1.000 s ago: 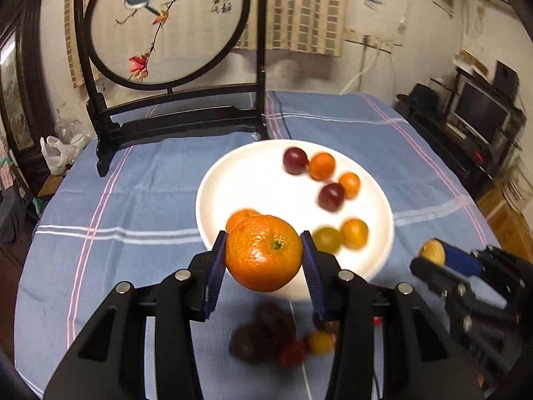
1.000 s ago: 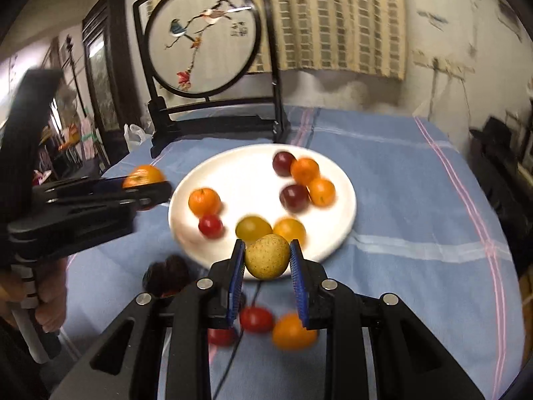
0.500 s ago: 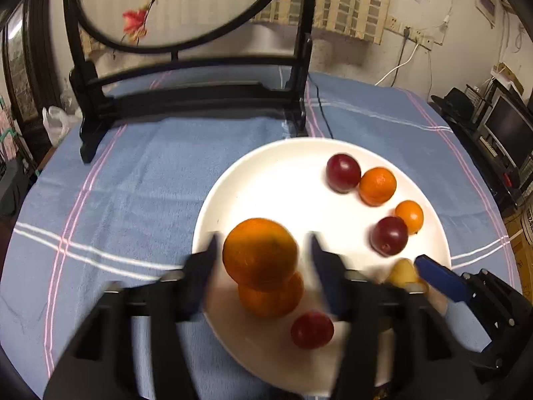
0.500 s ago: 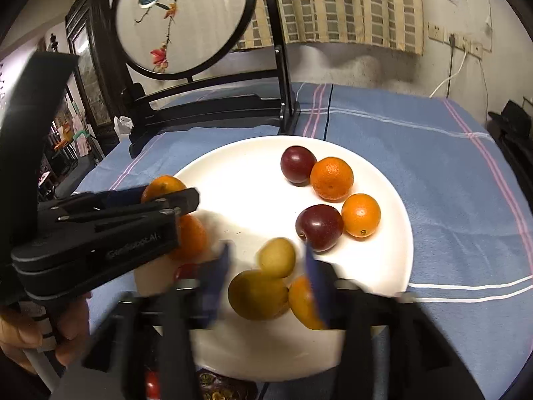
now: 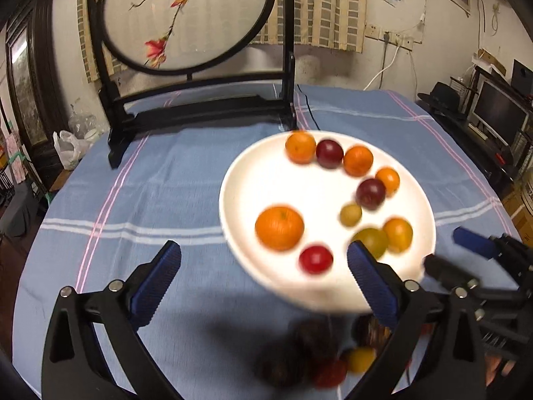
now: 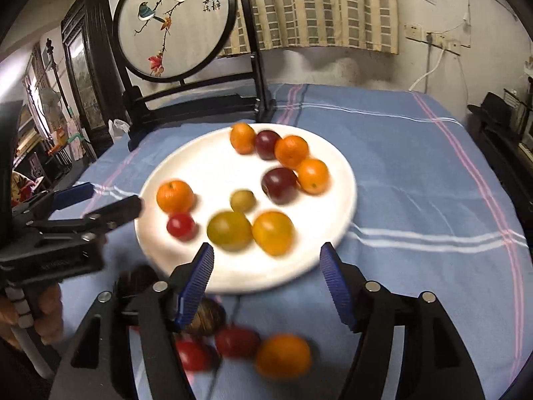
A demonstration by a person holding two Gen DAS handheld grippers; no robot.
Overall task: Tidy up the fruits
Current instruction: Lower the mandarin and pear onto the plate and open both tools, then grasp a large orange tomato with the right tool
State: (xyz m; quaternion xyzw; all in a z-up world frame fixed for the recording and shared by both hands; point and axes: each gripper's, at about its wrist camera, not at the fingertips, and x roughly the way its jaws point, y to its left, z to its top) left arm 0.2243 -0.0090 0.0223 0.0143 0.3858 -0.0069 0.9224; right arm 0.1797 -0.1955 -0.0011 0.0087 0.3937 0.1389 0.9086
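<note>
A white plate (image 5: 260, 180) (image 6: 200, 156) on the blue cloth holds several fruits: a large orange (image 5: 279, 227) (image 6: 174, 196), small oranges, dark plums, a red fruit (image 5: 315, 259), yellow-green ones (image 6: 229, 231) and a small yellow fruit (image 6: 243, 200). Several loose fruits (image 5: 319, 356) (image 6: 283, 355) lie on the cloth before the plate. My left gripper (image 5: 263, 283) is open and empty at the plate's near edge; it also shows in the right wrist view (image 6: 100, 205). My right gripper (image 6: 266, 283) is open and empty over the plate's near rim.
A black wooden stand with a round embroidered screen (image 5: 186, 16) (image 6: 173, 23) stands at the back of the table. The blue striped tablecloth (image 5: 133, 200) covers the table. Furniture and a monitor (image 5: 499, 113) stand off to the right.
Both grippers have opened and let go: the large orange and the small yellow fruit now lie on the plate. Both grippers have drawn back toward the near edge.
</note>
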